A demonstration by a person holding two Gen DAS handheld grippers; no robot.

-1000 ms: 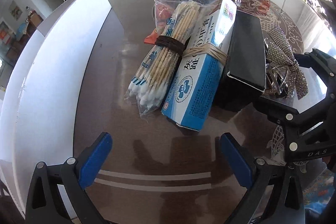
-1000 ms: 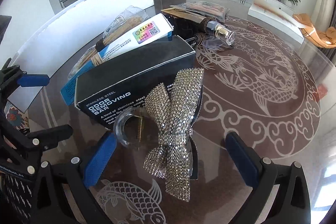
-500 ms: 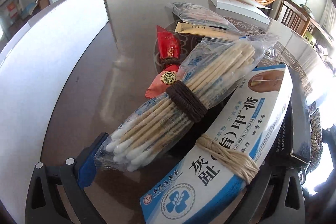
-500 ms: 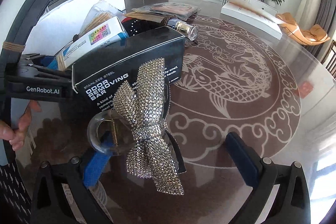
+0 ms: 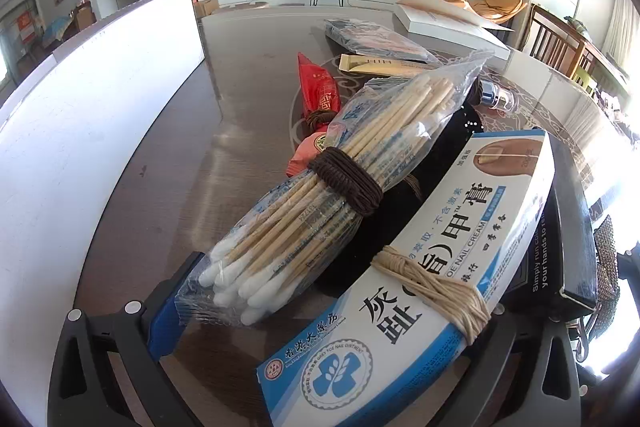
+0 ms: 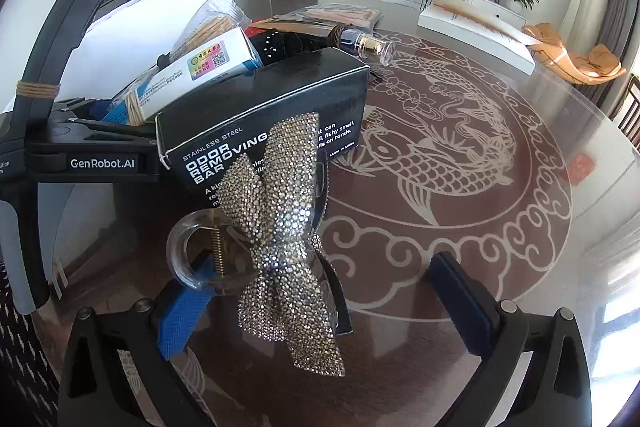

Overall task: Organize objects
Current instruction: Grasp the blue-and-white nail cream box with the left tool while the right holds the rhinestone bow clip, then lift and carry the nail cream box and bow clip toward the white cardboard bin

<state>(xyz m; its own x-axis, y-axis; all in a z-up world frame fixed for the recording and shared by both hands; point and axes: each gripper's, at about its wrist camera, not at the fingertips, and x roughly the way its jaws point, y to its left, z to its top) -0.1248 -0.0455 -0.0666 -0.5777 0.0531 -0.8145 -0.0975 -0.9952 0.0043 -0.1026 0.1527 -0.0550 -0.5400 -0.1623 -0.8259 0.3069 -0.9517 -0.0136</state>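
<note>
Cotton swabs (image 5: 320, 199) in a clear bag, banded with brown cord, lie between the spread fingers of the left gripper (image 5: 320, 311), beside a blue-and-white nail cream box (image 5: 432, 267) tied with tan twine. Right of that box sits a black odor-removing bar box (image 6: 264, 115), and against its front leans a rhinestone bow hair clip (image 6: 284, 227), framed by the right gripper (image 6: 320, 291), whose blue-padded fingers stand wide apart. Everything rests on a glass tabletop (image 6: 460, 167) with a fish motif.

The nail cream box (image 5: 412, 279) hides the left hand-held gripper's right finger.
</note>
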